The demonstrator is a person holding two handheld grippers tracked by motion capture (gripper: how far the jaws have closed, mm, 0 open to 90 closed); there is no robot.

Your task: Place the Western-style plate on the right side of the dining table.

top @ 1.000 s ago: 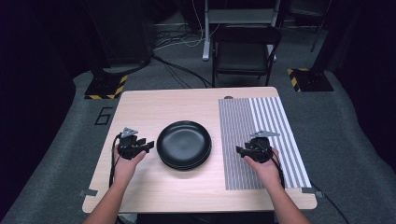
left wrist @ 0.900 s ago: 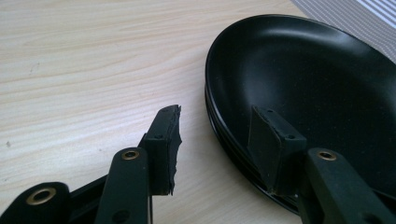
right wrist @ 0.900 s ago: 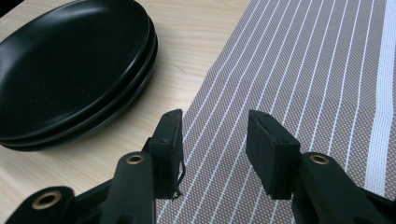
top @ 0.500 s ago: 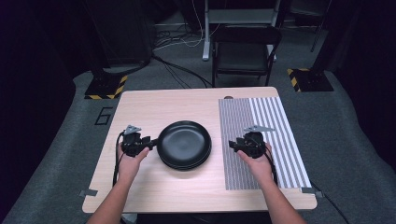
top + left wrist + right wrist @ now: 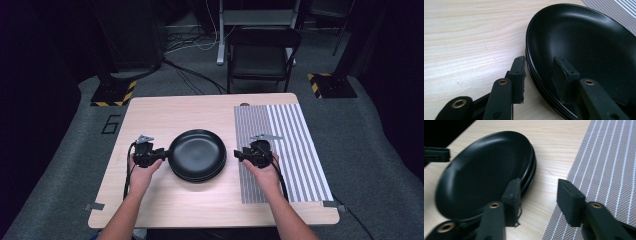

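The stack of black plates (image 5: 197,155) sits mid-surface (image 5: 165,210) between both tools. The left tool (image 5: 539,75), jaws closing, straddles its left rim, not yet pinching; the right tool (image 5: 539,200) stands spread beside the right rim.

The plates (image 5: 197,154) were plain glossy black, stacked, with no pattern on them. The table (image 5: 165,115) was pale wood with a fine light-brown grain. The mat (image 5: 295,135) on it was grey with thin white stripes, closely set on one part and wider apart on the other. Both the left gripper (image 5: 161,154) and the right gripper (image 5: 239,154) were matt black, with small brass-coloured rivets. The chair (image 5: 262,55) beyond was black; the floor (image 5: 380,150) was grey.
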